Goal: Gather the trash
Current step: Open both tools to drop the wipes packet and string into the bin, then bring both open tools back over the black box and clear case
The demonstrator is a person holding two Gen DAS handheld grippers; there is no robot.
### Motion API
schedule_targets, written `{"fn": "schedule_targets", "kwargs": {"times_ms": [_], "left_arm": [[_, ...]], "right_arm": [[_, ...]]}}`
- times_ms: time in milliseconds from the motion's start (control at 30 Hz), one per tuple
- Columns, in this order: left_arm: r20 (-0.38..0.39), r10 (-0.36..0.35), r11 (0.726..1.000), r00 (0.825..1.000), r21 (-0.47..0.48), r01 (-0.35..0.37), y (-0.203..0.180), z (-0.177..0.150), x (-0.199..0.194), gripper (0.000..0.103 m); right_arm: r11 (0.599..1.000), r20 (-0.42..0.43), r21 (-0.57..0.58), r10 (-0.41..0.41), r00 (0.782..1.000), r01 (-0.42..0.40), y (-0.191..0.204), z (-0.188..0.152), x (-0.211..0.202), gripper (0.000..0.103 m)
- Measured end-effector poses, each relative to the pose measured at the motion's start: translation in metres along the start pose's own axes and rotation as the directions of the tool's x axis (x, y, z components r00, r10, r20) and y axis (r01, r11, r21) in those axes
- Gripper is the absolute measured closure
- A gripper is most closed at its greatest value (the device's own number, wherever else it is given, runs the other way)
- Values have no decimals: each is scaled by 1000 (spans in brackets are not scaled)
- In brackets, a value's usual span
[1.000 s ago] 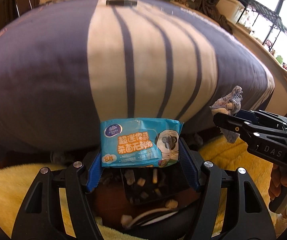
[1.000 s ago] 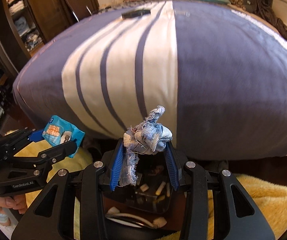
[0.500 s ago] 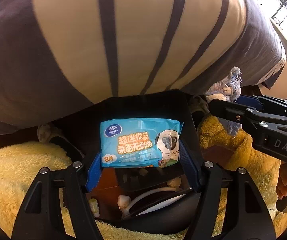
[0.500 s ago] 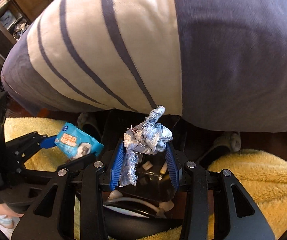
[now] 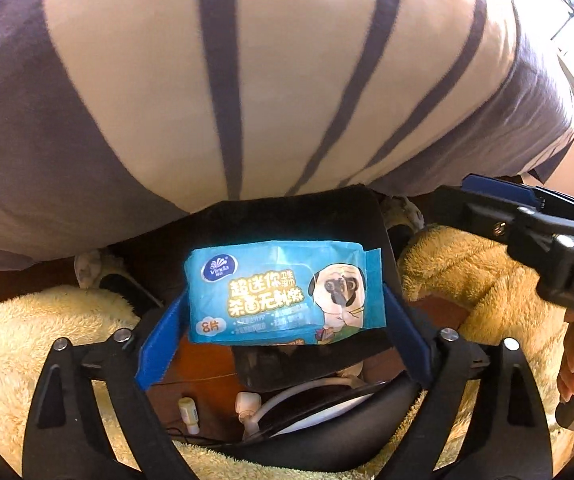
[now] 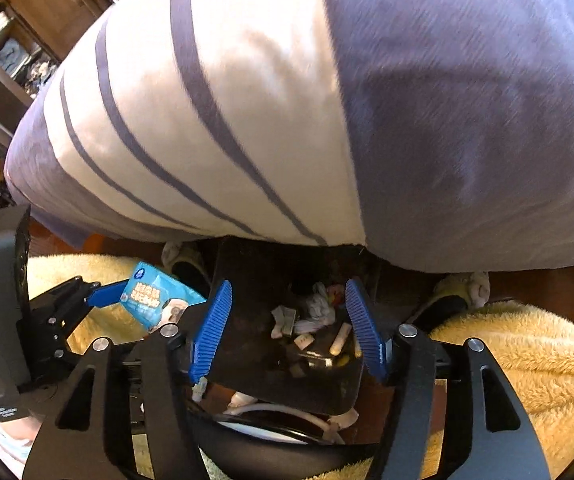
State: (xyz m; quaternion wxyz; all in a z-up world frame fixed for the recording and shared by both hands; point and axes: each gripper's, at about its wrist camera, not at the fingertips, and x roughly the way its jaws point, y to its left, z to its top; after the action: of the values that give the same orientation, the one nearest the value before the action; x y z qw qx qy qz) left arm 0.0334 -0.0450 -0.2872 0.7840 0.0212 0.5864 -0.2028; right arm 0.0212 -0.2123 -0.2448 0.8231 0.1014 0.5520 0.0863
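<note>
while the right claw (image 6: pixel 287 320) hung released and empty over the black bin (image 6: pixel 279 376), scraps already lay inside it, so that share looked done. the left claw (image 5: pixel 283 316) gripped the blue wipes packet (image 5: pixel 287 292) just above the bin; dropping it in seemed left to do.

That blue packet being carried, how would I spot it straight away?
Start at the big striped bedspread and drop to the black bin at its foot. Above the bin, the left tool clamps the wet wipes packet: the only bright blue item, printed with a pug's face.
</note>
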Motion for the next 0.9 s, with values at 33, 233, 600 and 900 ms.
{"fn": "schedule_targets", "kwargs": {"times_ms": [33, 233, 600, 900], "left_arm": [[4, -2, 1000, 1000, -1, 2, -1, 0, -1, 11], [37, -8, 1000, 999, 19, 7, -7, 1, -11, 8], [143, 25, 999, 989, 31, -29, -8, 16, -51, 8], [279, 73, 996, 958, 27, -83, 1, 63, -106, 8]], "right_arm": [[1000, 7, 1, -3, 1000, 3, 0, 1, -3, 41], [1000, 29, 5, -6, 1000, 6, 1, 3, -8, 41], [1000, 101, 2, -24, 995, 24, 2, 13, -34, 31], [997, 249, -37, -50, 967, 61, 7, 64, -82, 28]]}}
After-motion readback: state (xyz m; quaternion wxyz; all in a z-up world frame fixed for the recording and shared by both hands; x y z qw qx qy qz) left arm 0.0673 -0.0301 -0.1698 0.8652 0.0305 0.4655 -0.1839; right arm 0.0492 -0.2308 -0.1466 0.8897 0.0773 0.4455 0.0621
